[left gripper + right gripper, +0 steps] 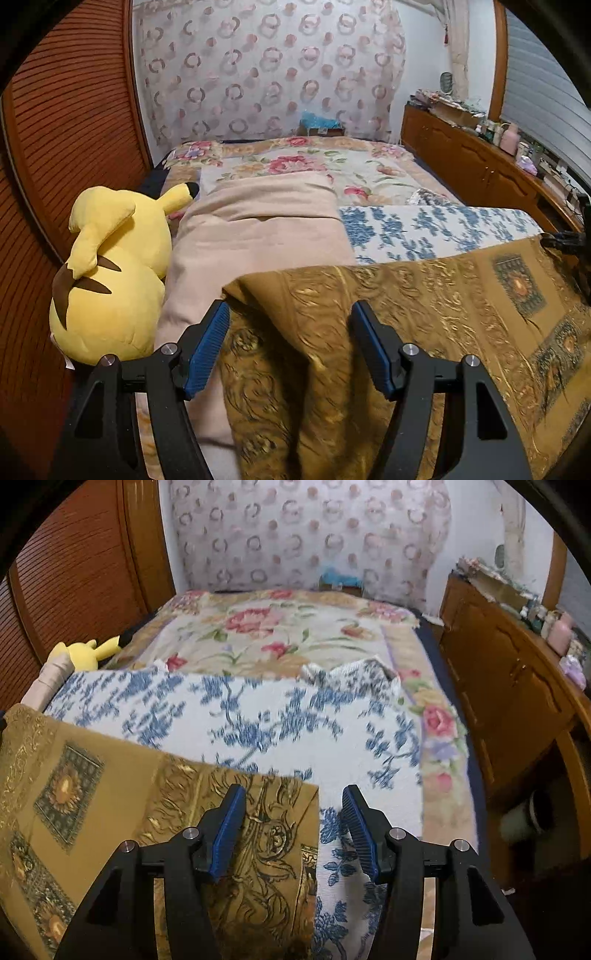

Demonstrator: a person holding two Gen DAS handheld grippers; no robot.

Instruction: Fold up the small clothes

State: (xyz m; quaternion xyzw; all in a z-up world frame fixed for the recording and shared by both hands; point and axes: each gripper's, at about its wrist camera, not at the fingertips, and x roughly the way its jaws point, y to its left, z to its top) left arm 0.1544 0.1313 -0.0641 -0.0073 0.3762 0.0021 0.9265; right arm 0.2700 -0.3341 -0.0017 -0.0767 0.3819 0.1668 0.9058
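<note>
No brand, label or writing can be read in either view. The gold patterned cloth [388, 332] lies spread on the bed, over the blue-and-white floral cloth [436, 229] and a plain beige blanket [258, 229]. The left gripper [290, 314] hangs over the gold cloth's left corner, jaws wide apart and holding nothing; the right gripper [293, 797] is likewise spread and empty above the cloth's right edge [221, 801]. The left view alone shows the whole yellow Pikachu plush [114, 277] beside the beige blanket. The right view shows only its ear and head [86, 651], but more of the wooden cabinet [506, 686] along the bed's right side.
</note>
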